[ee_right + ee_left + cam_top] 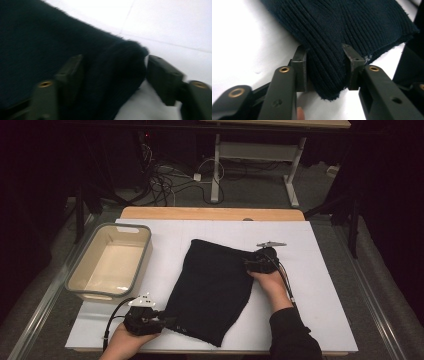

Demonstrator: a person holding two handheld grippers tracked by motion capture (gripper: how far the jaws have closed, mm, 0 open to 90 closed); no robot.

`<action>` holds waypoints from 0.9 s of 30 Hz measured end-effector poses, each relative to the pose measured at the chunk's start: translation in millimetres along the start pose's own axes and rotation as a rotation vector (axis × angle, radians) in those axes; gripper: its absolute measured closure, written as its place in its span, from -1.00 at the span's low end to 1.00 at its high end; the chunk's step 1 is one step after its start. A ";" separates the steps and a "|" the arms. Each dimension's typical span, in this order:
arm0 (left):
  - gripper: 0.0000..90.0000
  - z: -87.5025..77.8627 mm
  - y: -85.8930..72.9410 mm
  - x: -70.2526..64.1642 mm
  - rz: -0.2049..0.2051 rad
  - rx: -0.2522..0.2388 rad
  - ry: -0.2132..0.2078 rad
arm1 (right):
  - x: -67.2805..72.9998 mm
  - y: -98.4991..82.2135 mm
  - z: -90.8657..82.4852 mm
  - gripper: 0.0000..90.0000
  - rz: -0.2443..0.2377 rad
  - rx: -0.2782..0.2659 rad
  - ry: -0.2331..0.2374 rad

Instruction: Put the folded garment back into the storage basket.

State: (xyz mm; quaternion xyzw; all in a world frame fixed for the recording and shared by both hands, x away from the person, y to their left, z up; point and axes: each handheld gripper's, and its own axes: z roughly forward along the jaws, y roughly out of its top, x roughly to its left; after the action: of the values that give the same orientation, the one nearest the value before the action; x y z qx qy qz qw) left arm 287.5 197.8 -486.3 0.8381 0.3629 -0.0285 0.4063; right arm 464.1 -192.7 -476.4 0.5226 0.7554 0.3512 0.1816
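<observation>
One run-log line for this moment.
left gripper: clamps knit garment corner | right gripper: jaws straddle far edge, not yet clamped | bin: empty

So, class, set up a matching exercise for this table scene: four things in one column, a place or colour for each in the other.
Things:
1. cloth
2. tub
3. left gripper
4. right gripper

Descriptions:
A. at the cloth's near-left corner
B. dark, lying mid-table
C. at the cloth's right edge
D. beige with a grey rim, on the left

Pairs: 1-B, 2-D, 3-A, 4-C
</observation>
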 end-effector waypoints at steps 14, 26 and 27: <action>0.50 -0.6 1.7 -6.9 0.075 0.000 0.044 | 3.3 -4.9 -1.8 0.66 -0.023 -0.030 0.123; 0.52 -10.2 21.5 -18.3 0.144 0.118 0.143 | 13.1 -3.4 -8.0 0.77 -0.117 -0.081 0.071; 0.52 -12.2 24.6 -18.4 0.149 0.133 0.150 | 14.0 -2.4 -8.8 0.77 -0.126 -0.091 0.068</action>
State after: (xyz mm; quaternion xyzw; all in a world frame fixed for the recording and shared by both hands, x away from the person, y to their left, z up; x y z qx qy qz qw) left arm 286.5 185.6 -455.7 0.8876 0.3263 0.0408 0.3224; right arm 451.4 -183.3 -470.7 0.4530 0.7758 0.3907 0.2009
